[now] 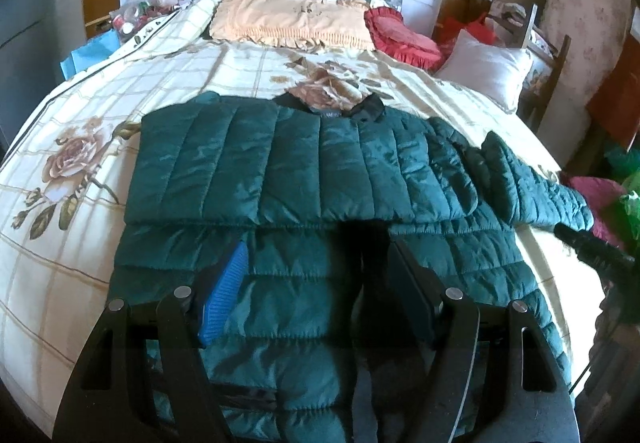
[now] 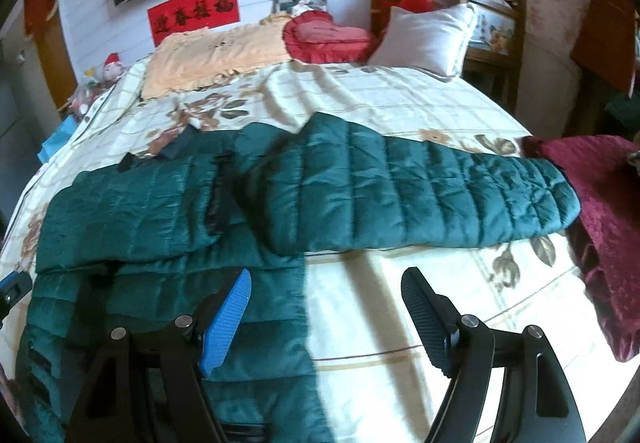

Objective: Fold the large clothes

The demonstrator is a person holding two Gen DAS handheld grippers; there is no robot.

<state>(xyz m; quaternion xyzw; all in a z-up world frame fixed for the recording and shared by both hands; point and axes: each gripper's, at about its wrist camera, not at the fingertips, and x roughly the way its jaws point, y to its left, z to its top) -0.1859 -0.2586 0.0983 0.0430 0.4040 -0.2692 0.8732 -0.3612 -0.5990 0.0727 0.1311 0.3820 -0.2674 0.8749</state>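
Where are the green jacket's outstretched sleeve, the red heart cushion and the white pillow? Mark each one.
outstretched sleeve [image 2: 432,195]: right wrist view, on the quilted middle of the sleeve.
red heart cushion [image 2: 326,37]: right wrist view, on its flat pink-red centre.
white pillow [image 1: 486,69]: left wrist view, on the middle of its face.

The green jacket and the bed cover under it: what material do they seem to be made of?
The green jacket looks like a padded synthetic shell, perhaps nylon or polyester: it has a slight sheen and stitched puffy channels. The bed cover looks like matte woven cloth, perhaps cotton, with a printed grid and flowers and soft creases. The exact fibres cannot be told.
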